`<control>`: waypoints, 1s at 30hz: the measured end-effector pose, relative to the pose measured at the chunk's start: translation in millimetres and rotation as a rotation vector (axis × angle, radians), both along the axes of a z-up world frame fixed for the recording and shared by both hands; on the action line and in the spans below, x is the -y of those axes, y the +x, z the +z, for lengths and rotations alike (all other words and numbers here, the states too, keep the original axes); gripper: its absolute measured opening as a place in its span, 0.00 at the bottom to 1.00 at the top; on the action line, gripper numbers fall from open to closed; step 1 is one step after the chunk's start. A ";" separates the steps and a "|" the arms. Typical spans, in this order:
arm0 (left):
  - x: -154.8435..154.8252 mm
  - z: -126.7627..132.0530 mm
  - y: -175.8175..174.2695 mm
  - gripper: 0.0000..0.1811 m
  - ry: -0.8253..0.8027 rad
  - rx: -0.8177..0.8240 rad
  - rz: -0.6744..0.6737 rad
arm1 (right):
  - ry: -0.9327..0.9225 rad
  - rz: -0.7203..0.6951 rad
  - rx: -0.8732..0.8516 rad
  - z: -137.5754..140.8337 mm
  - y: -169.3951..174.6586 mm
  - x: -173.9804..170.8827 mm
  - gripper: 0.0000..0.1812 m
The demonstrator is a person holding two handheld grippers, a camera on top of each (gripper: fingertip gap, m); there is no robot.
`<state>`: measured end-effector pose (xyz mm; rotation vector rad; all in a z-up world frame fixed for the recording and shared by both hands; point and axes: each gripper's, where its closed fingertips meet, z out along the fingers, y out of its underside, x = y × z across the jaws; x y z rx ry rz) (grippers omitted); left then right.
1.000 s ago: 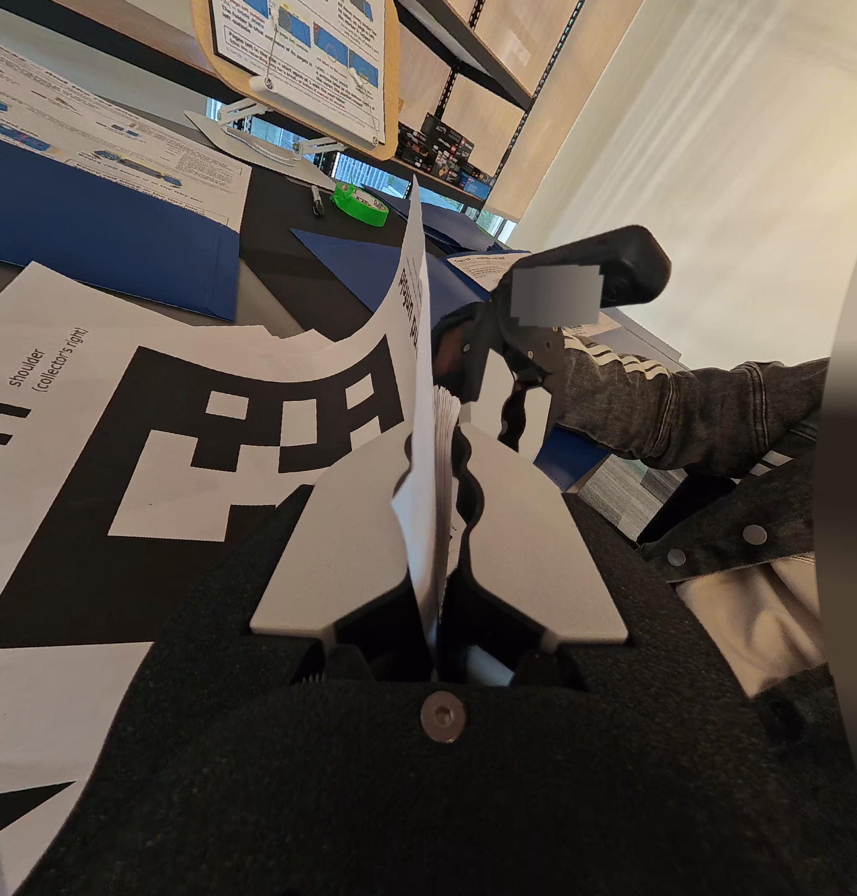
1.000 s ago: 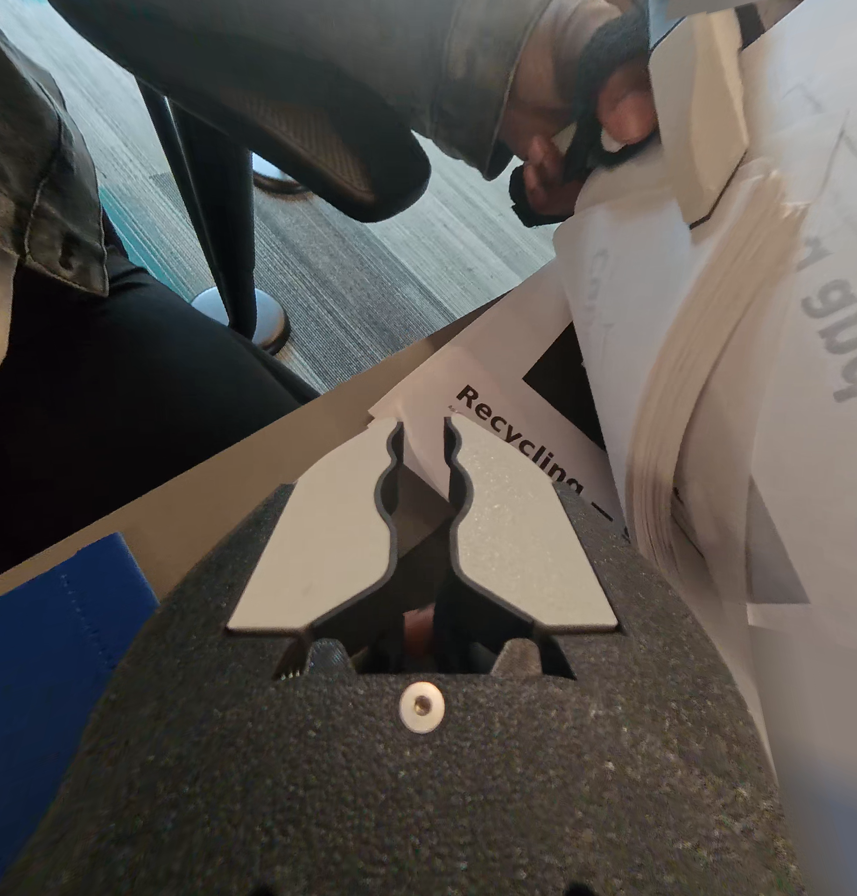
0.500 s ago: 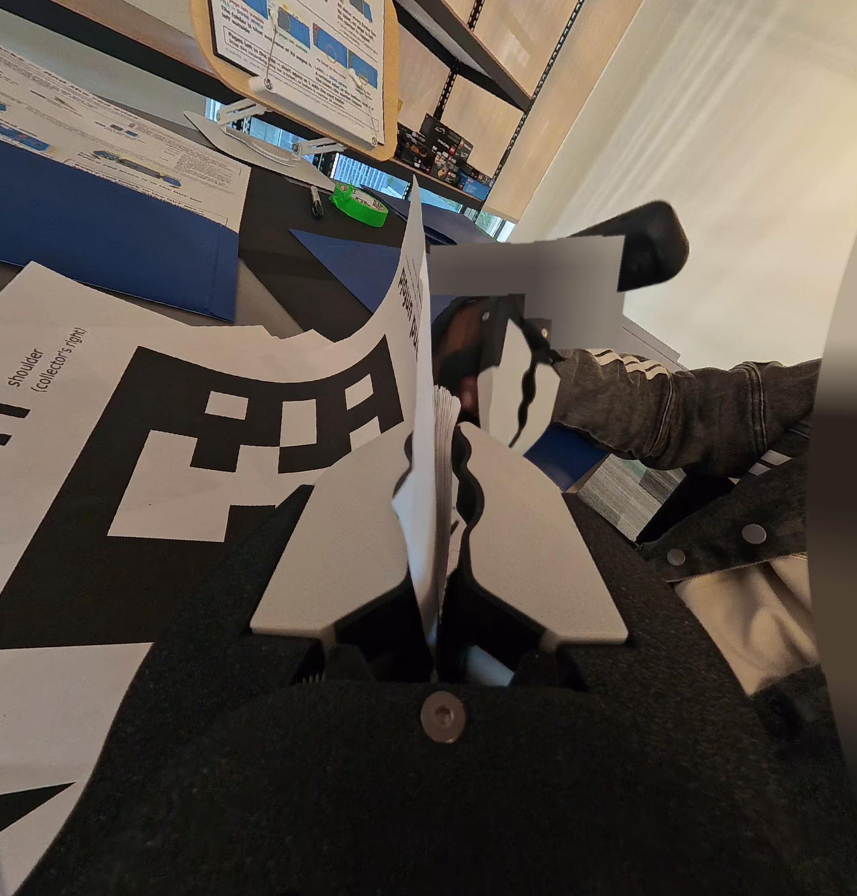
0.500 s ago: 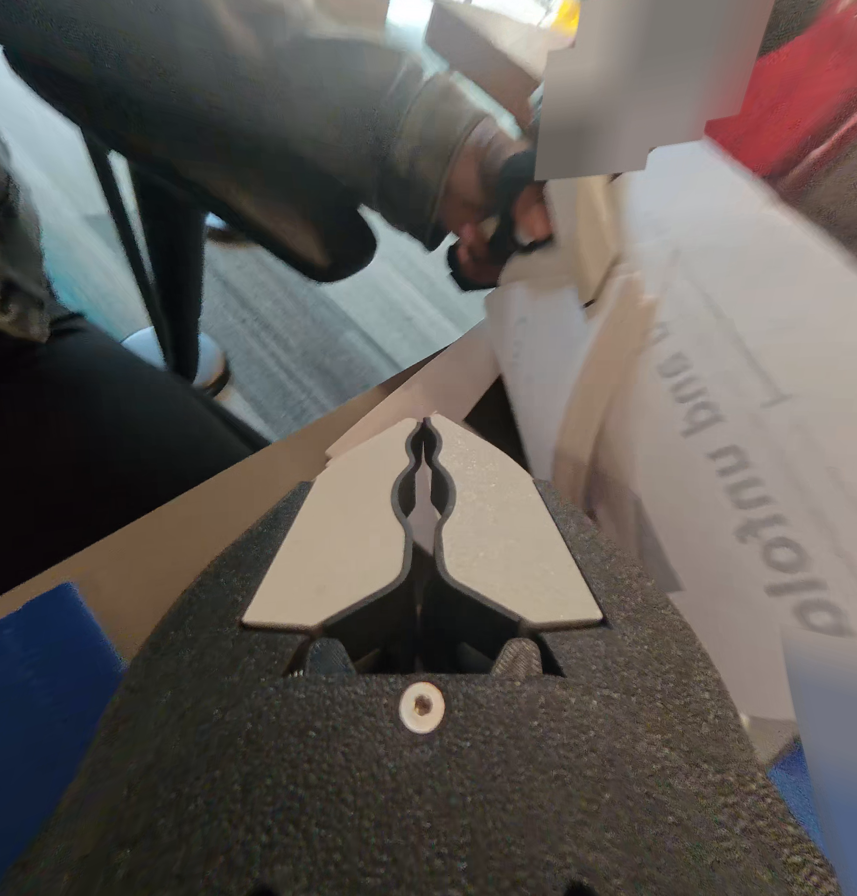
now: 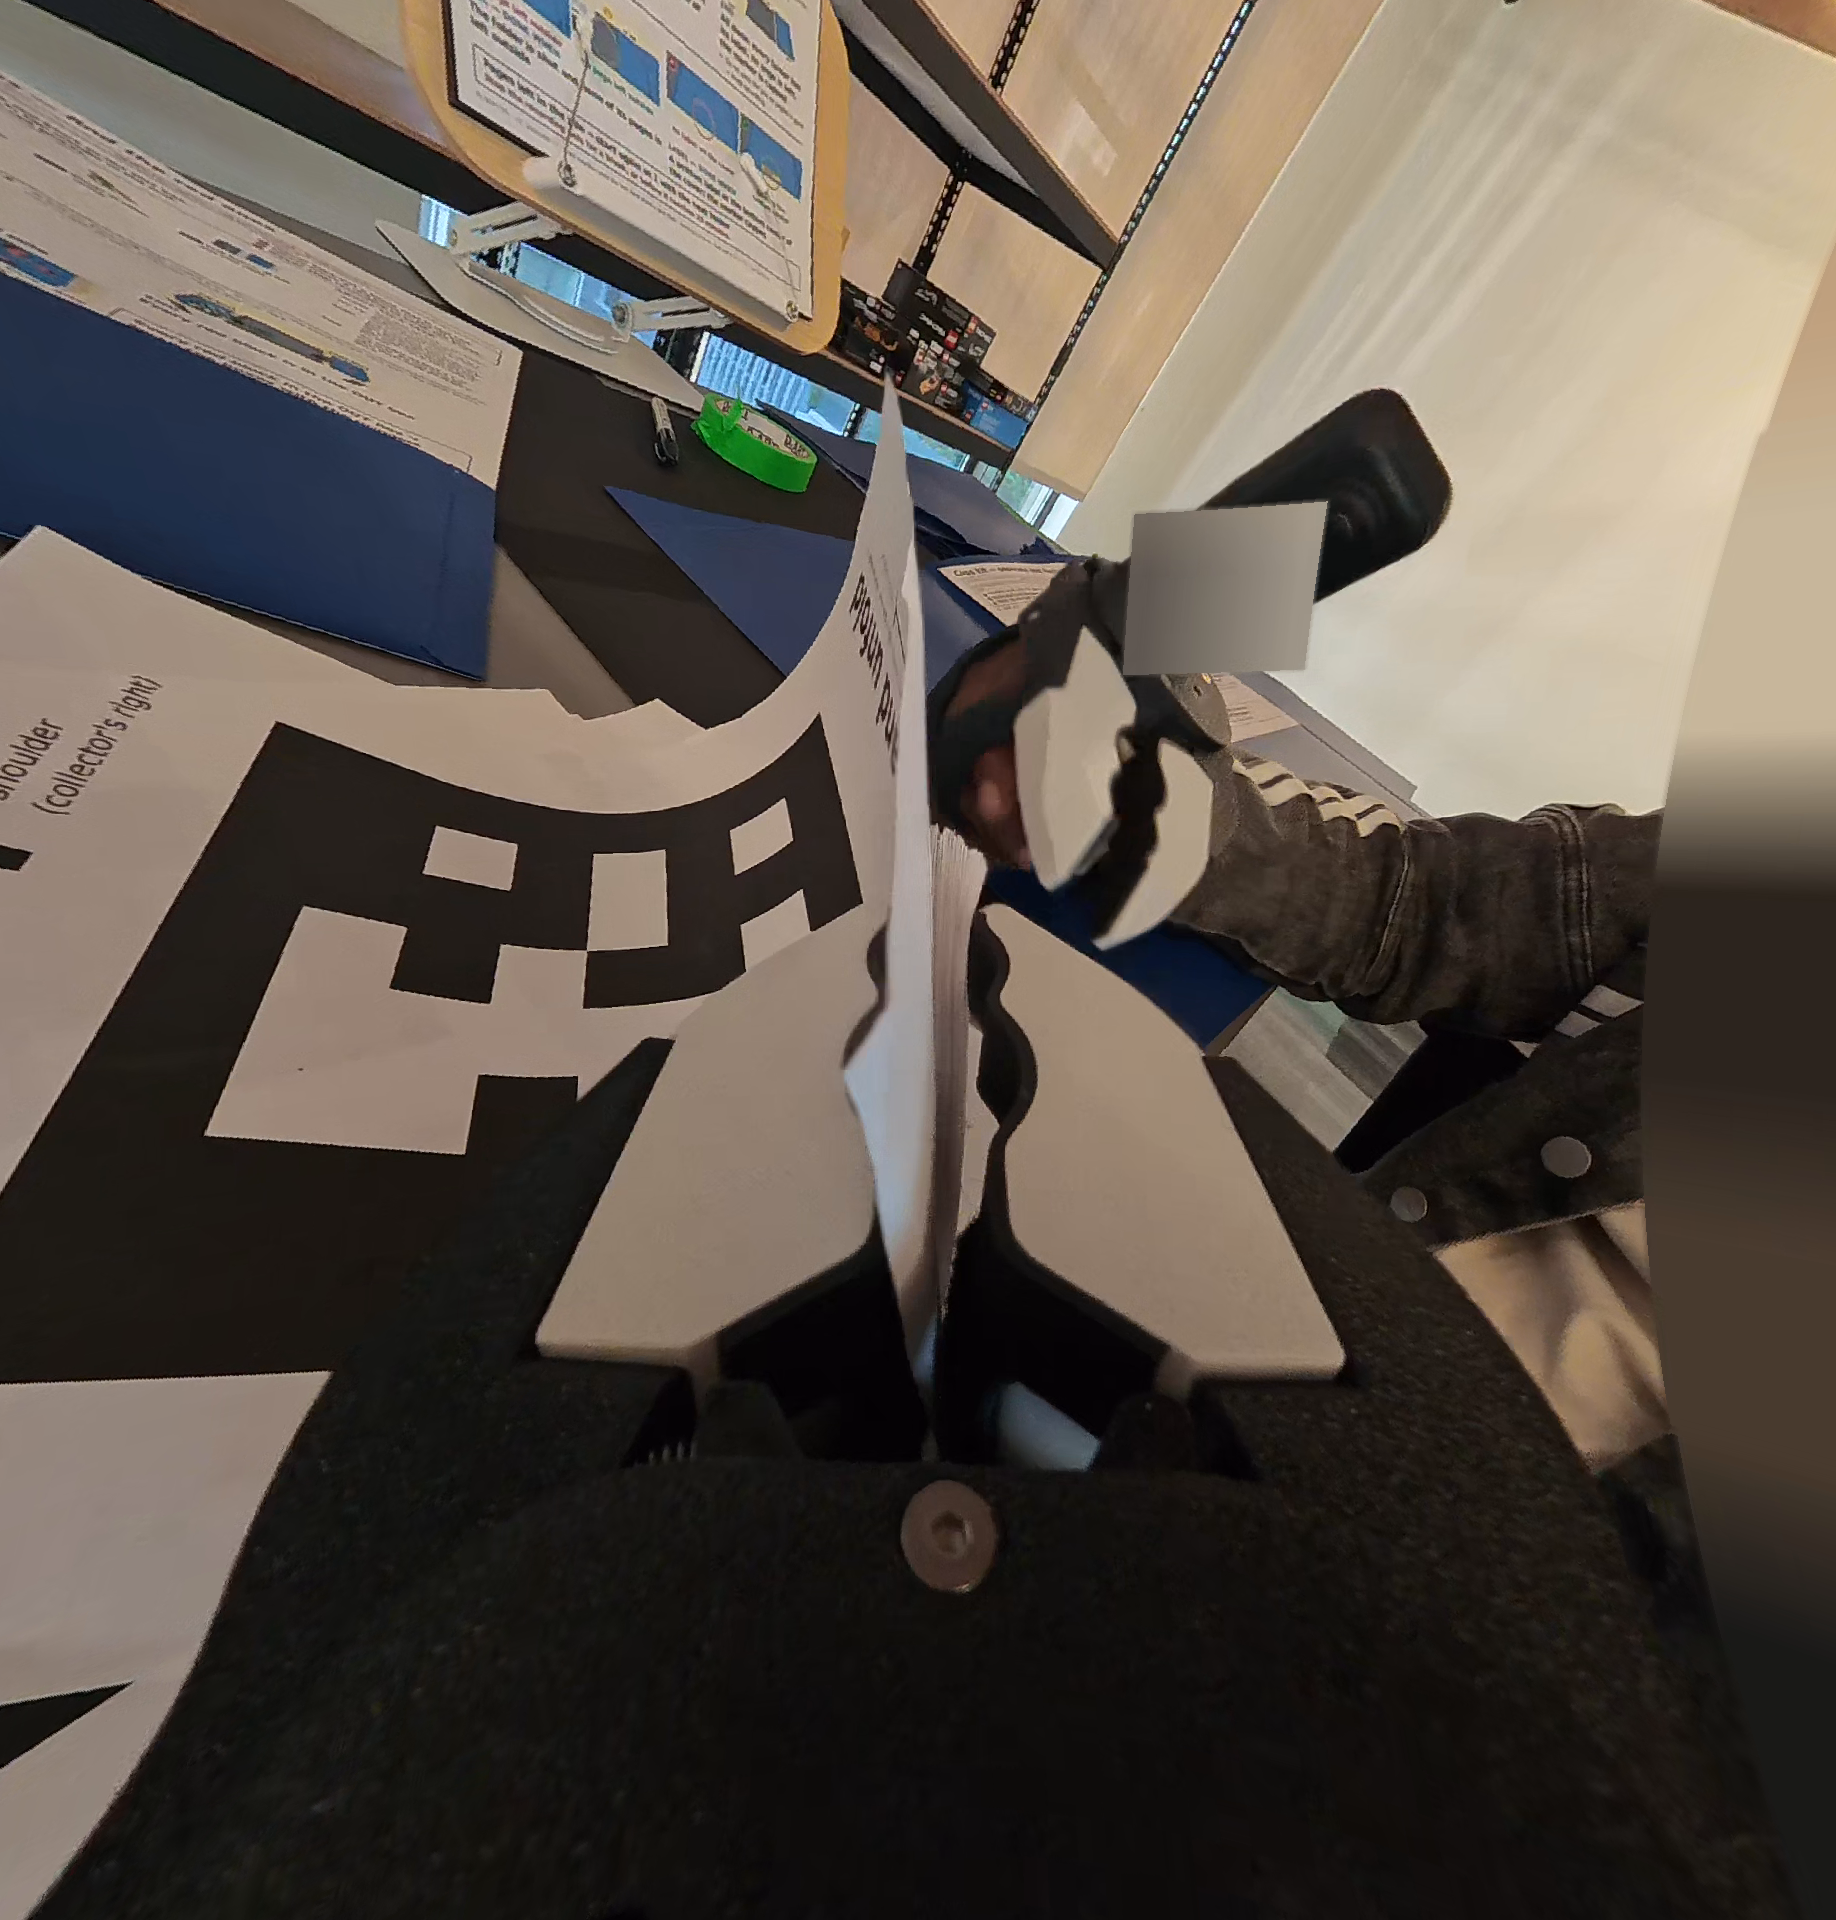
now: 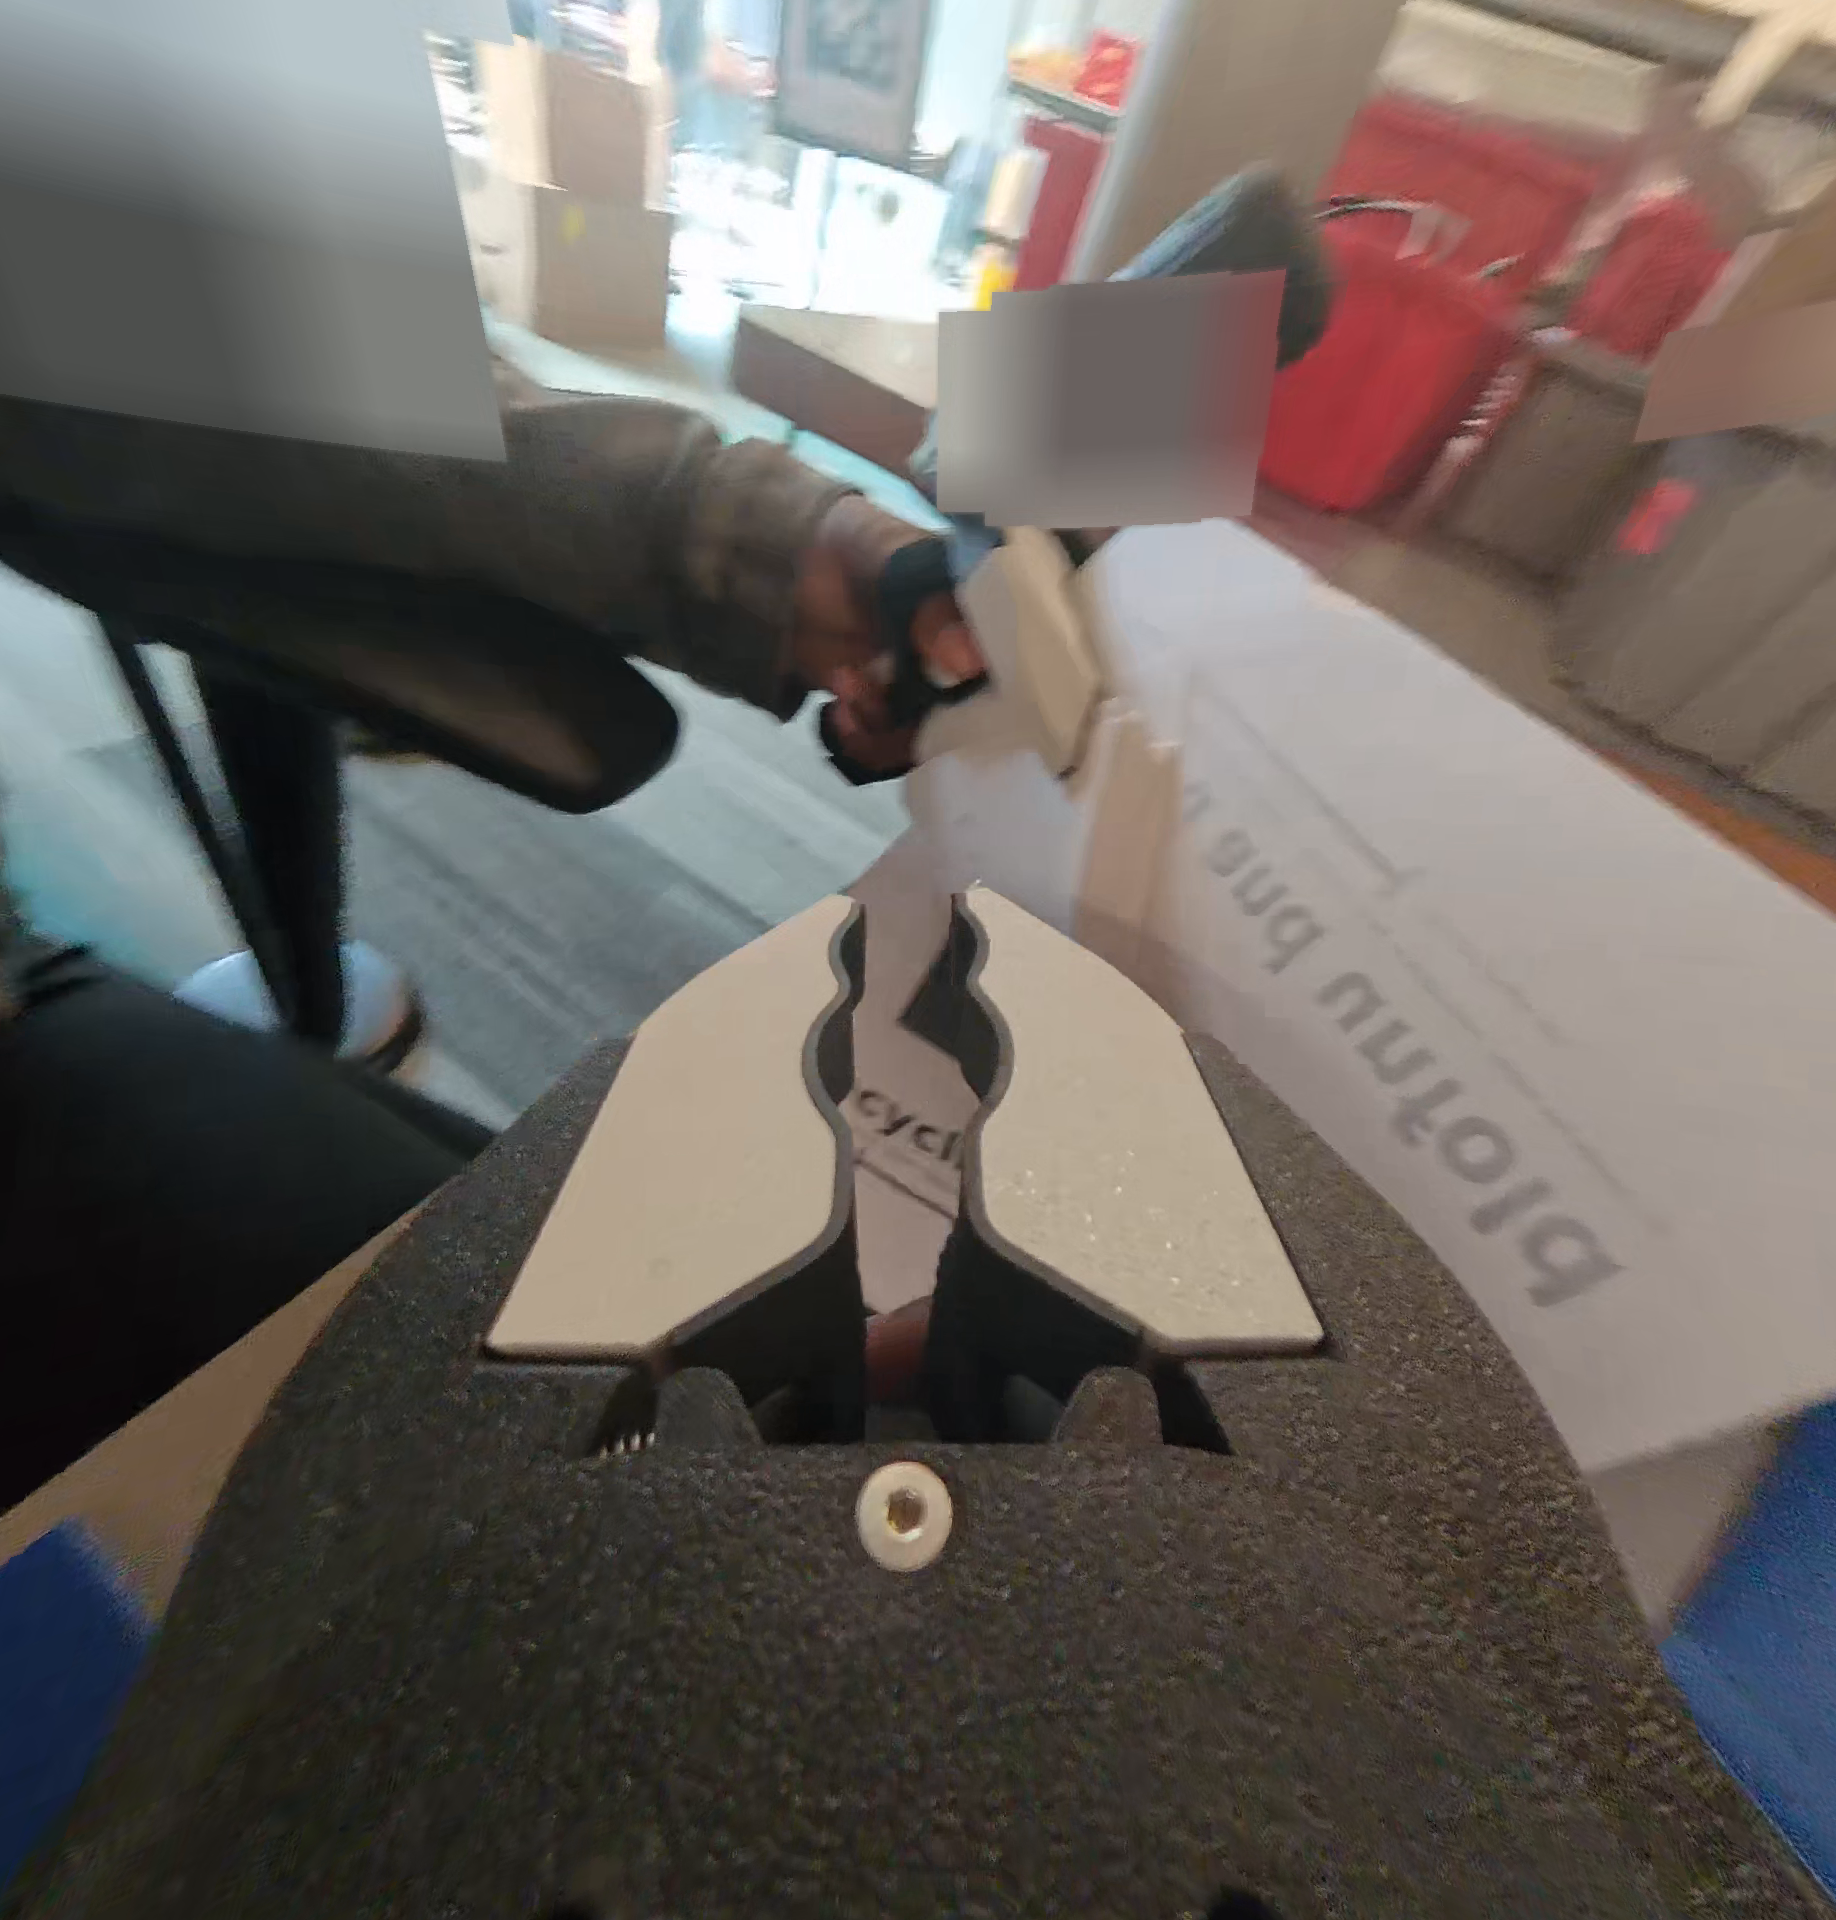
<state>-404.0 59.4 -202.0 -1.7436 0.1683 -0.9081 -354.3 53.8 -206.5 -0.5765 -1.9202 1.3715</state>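
My left gripper (image 5: 924, 935) is shut on a stack of white paper sheets (image 5: 909, 727) and holds it upright on edge above the table. The top sheet curls away to the left. My right gripper (image 6: 909, 914) is open with a narrow gap, holds nothing, and hovers over a printed sheet (image 6: 903, 1143) on the table. In the left wrist view the right gripper (image 5: 1111, 821) hangs just right of the stack's far edge. In the right wrist view the stack (image 6: 1413, 1039) lies blurred to the right, with the left gripper (image 6: 1039, 665) clamped on its far end.
Sheets with large black square patterns (image 5: 478, 883) cover the table at left. Blue folders (image 5: 218, 447), a green tape roll (image 5: 758, 442), a black marker (image 5: 665, 426) and a clipboard stand (image 5: 665, 135) lie behind. A chair armrest (image 5: 1350, 468) and the person's sleeve (image 5: 1413, 914) are at right. One gripper's finger ends stand about 6 cm off the other's.
My right gripper shut half a second ago and has opened again, while tilting upward and nearing the stack's far edge. My left gripper has kept its hold without moving.
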 end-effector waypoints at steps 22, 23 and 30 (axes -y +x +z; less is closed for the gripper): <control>11.6 -8.7 10.6 0.09 -0.126 0.233 -0.171 | 0.175 -0.210 -0.075 -19.6 -21.1 -11.0 0.06; 12.6 -8.9 10.9 0.09 -0.132 0.251 -0.184 | 0.175 -0.210 -0.075 -20.0 -21.1 -11.2 0.06; 14.9 -8.0 10.5 0.09 -0.145 0.304 -0.207 | 0.173 -0.201 -0.076 -21.7 -19.6 -11.0 0.05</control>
